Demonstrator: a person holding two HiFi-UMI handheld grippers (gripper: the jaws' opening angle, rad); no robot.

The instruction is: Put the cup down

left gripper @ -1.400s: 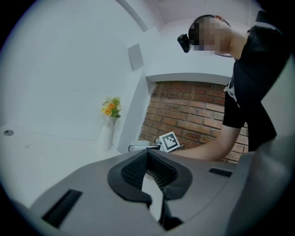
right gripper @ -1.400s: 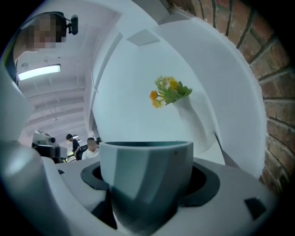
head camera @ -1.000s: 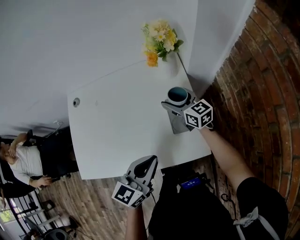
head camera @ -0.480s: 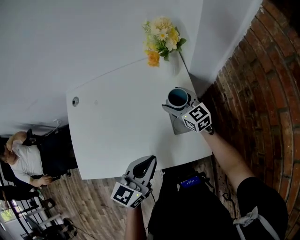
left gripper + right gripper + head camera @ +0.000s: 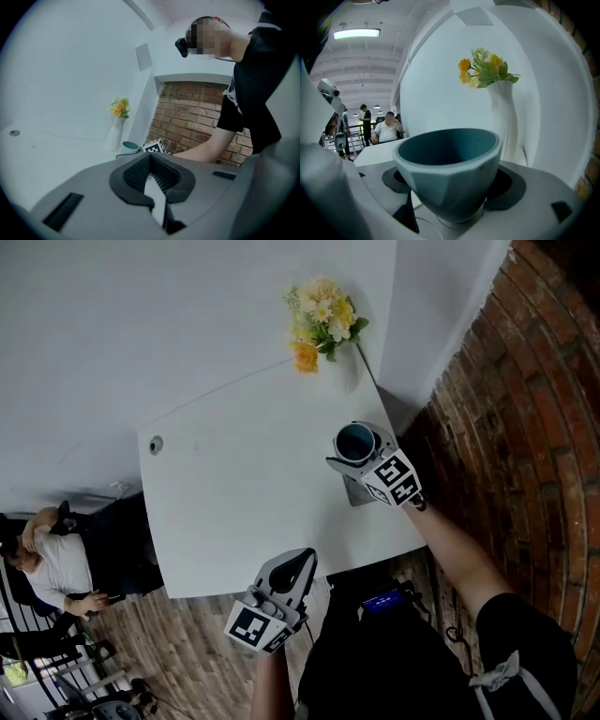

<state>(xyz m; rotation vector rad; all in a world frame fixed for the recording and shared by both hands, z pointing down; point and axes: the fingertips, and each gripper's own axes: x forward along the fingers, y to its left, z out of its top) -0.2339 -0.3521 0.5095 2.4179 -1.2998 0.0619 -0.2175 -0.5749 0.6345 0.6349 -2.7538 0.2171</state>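
1. Our right gripper [image 5: 360, 458] grips the teal cup [image 5: 447, 164] upright between its jaws, over the white table [image 5: 234, 502]; whether its base touches, we cannot tell.
2. Ahead of those jaws, slightly right, stands a white vase [image 5: 502, 117] of flowers.
3. Our left gripper [image 5: 151, 164] has its jaws drawn together with nothing between, the cup well ahead of it.

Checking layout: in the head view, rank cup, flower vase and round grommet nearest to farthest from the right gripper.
1. cup, gripped in the right gripper.
2. flower vase, beyond it at the table's back edge.
3. round grommet, far left corner.
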